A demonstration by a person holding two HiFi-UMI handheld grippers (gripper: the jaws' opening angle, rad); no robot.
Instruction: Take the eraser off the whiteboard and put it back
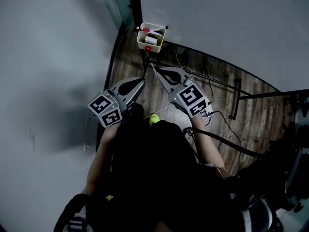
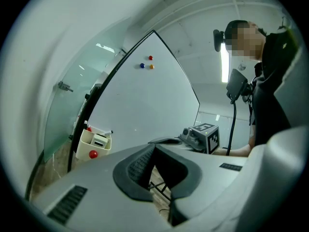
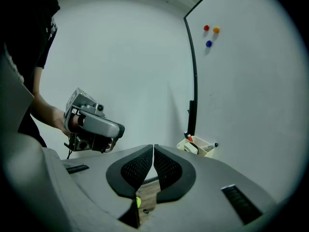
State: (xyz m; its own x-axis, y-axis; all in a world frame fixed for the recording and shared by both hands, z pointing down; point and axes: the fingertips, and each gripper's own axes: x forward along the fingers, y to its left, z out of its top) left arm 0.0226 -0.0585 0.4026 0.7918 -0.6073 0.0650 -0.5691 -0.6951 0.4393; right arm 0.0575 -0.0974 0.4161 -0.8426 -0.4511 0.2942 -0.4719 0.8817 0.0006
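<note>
Both tongs are empty. The left tongs [image 2: 153, 148] have their pads meeting at the tips with nothing between them. The right tongs [image 3: 153, 149] are narrowed to a thin slit, also on nothing.

The eraser [image 1: 151, 40] sits in a cream holder [image 1: 140, 40] hung on the whiteboard [image 1: 231, 23]. It lies ahead of both tongs, left of the left pair's line and right of the right pair's line, so it sits between the two. It is well apart from either tip. Markers [image 1: 153, 31] share the holder beside the eraser, and a red magnet [image 1: 147, 48] sticks to the holder's front wall.

The step in hand looks like the approach, with nothing grasped yet. The right tongs [image 1: 153, 67] reach further toward the holder than the left [image 1: 143, 79], so they seem the natural pair for the pick. To do it well, spread those tongs wide before they reach the holder's rim, not inside it. Come in over the open top rather than at the front wall. Set one pad on each long side of the eraser, clear of the markers, and close only when it is squarely between the pads. Then lift straight up, so the holder is not knocked off the board. The left tongs are best kept aside.
</note>
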